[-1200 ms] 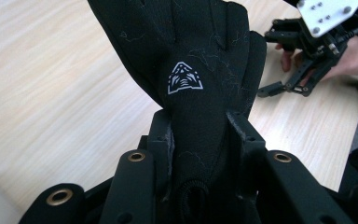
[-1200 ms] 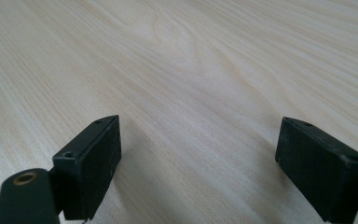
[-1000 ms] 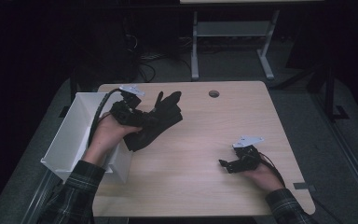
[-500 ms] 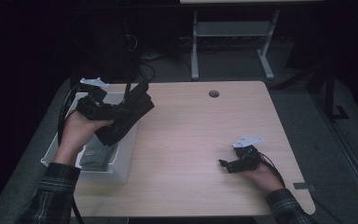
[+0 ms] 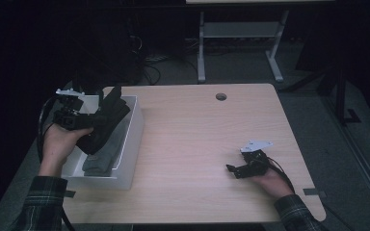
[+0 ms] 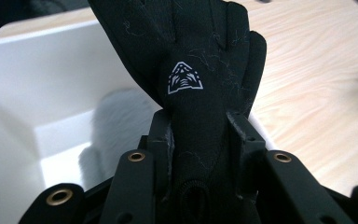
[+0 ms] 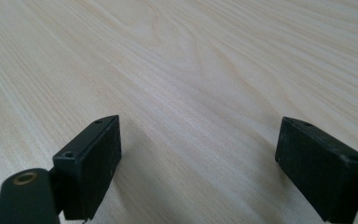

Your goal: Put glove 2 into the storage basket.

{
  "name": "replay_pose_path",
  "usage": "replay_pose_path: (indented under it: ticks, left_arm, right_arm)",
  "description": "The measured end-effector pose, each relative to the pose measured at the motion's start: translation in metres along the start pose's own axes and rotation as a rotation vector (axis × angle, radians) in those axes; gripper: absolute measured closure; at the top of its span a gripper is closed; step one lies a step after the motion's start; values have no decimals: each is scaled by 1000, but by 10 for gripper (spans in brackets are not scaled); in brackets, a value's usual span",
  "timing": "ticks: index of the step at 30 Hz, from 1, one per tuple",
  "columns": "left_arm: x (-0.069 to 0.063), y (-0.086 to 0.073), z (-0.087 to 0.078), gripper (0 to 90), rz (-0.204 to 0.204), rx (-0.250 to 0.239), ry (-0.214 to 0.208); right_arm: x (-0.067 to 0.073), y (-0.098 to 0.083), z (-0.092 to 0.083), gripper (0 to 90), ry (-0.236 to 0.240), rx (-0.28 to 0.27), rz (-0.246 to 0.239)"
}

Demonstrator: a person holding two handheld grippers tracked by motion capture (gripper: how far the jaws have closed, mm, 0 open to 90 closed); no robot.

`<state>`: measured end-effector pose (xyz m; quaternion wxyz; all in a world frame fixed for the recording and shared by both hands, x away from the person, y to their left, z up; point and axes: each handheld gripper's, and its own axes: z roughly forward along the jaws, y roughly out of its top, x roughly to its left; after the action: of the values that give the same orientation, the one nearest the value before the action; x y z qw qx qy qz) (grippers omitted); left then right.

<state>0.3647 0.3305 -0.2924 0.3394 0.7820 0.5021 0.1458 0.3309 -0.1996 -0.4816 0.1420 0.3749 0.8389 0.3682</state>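
Pale wooden table (image 5: 192,144) on a grey floor, with a dark room and a white desk frame (image 5: 236,43) behind it; a round cable hole (image 5: 221,96) lies near the table's far edge. White bin (image 5: 134,139) stands at the table's left end and serves as the landmark. Left gripper (image 5: 94,120), held in the person's left hand (image 5: 60,144), hangs over the bin's open top with its jaws partly closed and pressed against the cuff of a black glove (image 6: 200,84); the glove's fingers point toward the bin's far wall, and a small white emblem (image 6: 184,78) shows on its back. Inside the bin, below the glove, lies a grey folded cloth item (image 5: 101,156) against the floor of the box. Right gripper (image 5: 236,169) rests on the bare wood well to the right of the bin, jaws spread wide with nothing between them, black pads (image 7: 93,158) just above the tabletop. Plaid sleeves (image 5: 41,202) enter from the near edge.
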Motion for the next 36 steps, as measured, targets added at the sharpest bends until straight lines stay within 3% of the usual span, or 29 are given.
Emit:
replay_pose_path:
  ticks: [5,15,27,36]
  left_arm:
    - [13,-13,9,662,-37,21,34]
    - [29,-33,29,660,-121,48,53]
    - [33,-45,55,639,-150,102,68]
    - [32,-51,68,602,-139,135,88]
  right_arm:
    - [0,0,0,143,0,1,0]
    - [0,0,0,143,0,0,0]
    - [0,0,0,143,0,1,2]
    - [0,0,0,143,0,1,3]
